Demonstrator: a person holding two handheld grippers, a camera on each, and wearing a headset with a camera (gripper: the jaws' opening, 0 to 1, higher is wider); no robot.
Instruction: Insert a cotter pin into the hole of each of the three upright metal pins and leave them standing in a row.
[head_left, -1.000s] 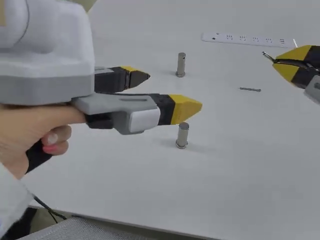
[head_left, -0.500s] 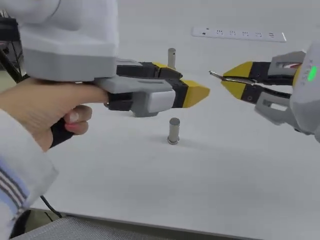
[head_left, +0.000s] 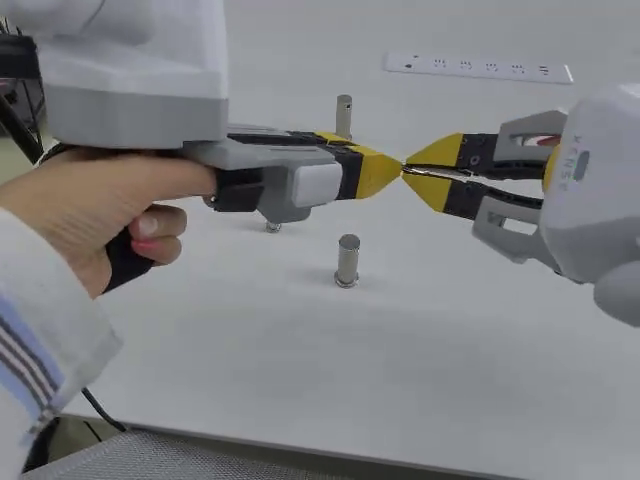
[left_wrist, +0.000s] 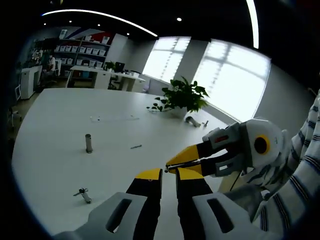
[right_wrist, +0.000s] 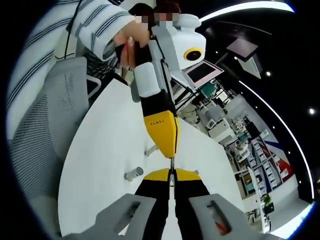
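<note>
Currently a mid-air meeting of the two tools, above the middle of the bench (head_left: 450, 380). Right gripper (right_wrist: 171, 176): jaws clamped tight on a cotter pin (right_wrist: 171, 165), thin shank sticking out forward. Left gripper (left_wrist: 169, 174): jaws nearly together with a narrow gap showing, nose to nose with the right pair. The pin's free end sits at the mouth of that gap; whether it is pinched, cannot tell. Likely reason for the pose: re-gripping the pin for a better hold or angle before threading.

Near metal pin (head_left: 347, 262) stands below the tips, toward the near edge, no cotter through it. Far metal pin (head_left: 344, 112) stands toward the far edge. Third metal pin (head_left: 272, 227) is mostly hidden under the left gripper. Spare cotter pin (left_wrist: 135, 147) lies flat on the bench.
</note>
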